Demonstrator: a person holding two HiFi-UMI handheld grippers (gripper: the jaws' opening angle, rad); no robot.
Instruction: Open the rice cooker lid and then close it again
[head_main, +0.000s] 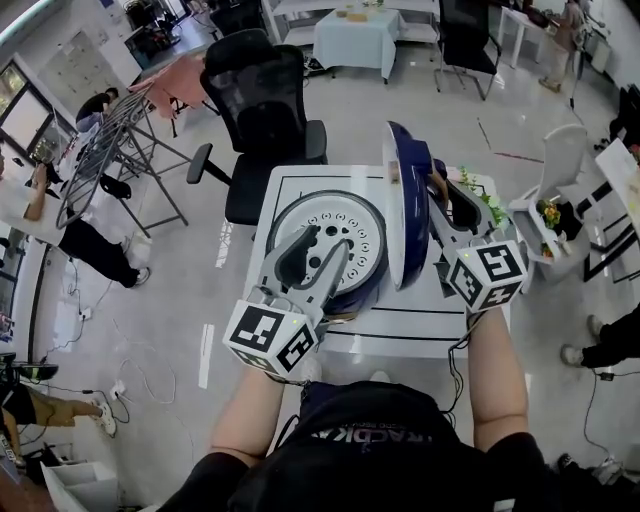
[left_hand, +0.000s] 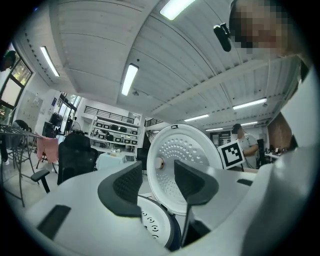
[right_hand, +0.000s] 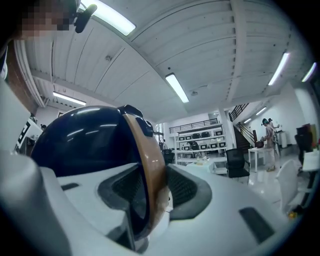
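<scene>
Closest to the lens: a dark shirt (head_main: 370, 450) behind both claws, with bare forearms (head_main: 497, 370) stretching out to them. Beneath the claws, a white table (head_main: 400, 335). Far beyond them, past the table's far edge, a black office chair (head_main: 260, 100).

On the table, under and just ahead of the left claw (head_main: 325, 245), the rice cooker (head_main: 345, 215): open, its white perforated inner plate facing up. Upright along the cooker's right side, between the two claws, the lid (head_main: 408, 200): dark blue outside, white and dimpled inside, edged with a tan band.

Left claw (left_hand: 157, 175): released, pads apart, nothing held between them. Low in the gap, only the rice cooker (left_hand: 155, 222); farther off beyond the pads, the white inner face of the lid (left_hand: 180, 142). Hovers over the cooker's near left rim.

Right claw (head_main: 437, 195): clenched across the rim of the lid (right_hand: 85, 140). In its own view (right_hand: 150, 187), one pad on the blue outer side, the other against the tan band.

Behind each claw's jaws, toward the forearms, a marker cube: left marker cube (head_main: 268, 338), right marker cube (head_main: 487, 270).
</scene>
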